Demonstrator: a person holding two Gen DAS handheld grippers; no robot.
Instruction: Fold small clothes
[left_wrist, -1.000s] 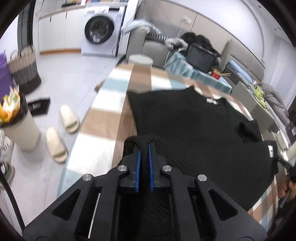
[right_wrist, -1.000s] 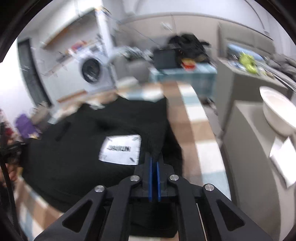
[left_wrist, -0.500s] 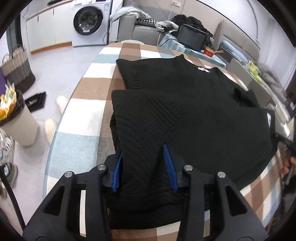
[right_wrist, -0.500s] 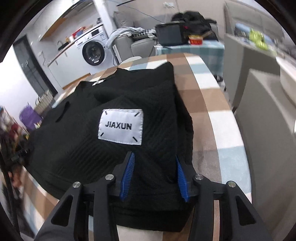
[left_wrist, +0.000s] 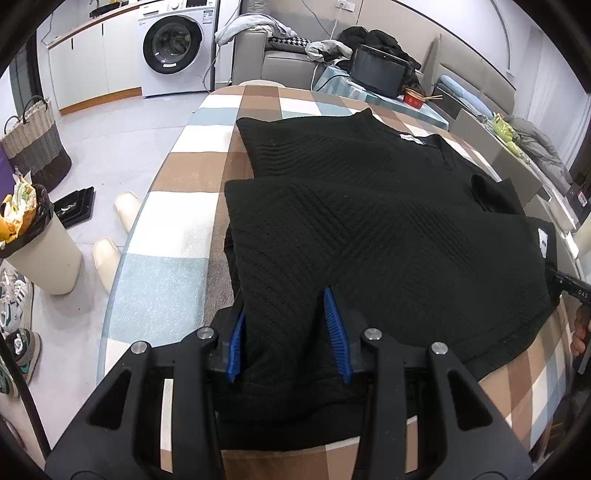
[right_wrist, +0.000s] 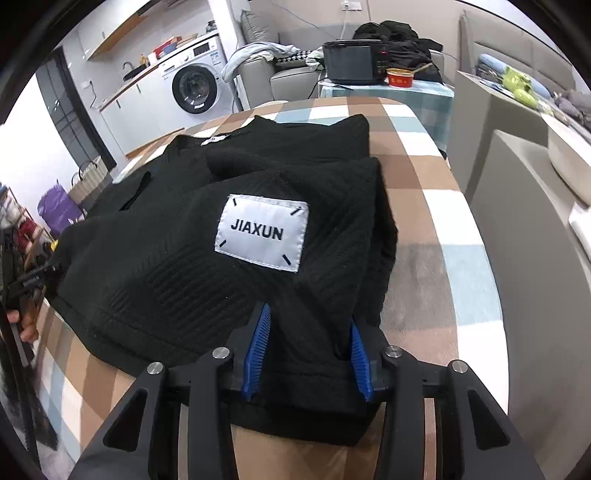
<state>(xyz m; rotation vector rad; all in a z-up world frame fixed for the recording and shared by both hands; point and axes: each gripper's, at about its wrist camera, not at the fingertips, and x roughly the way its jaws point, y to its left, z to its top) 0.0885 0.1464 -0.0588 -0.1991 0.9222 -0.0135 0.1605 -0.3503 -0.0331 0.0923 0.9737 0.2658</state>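
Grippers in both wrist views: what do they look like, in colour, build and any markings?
Both match: the left gripper and right gripper have matte black angular frames with triangular cut-outs, silver round bolt heads, and two fingers faced with ribbed blue pads. No markings show on them up close, and no sleeves are in view.

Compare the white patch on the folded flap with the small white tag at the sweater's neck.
The patch is large, faces up and reads JIAXUN; the neck tag is tiny, with no readable text. The patch lies on the near folded flap, close to the right gripper; the tag sits at the far collar. Both are white, sewn on the black sweater.
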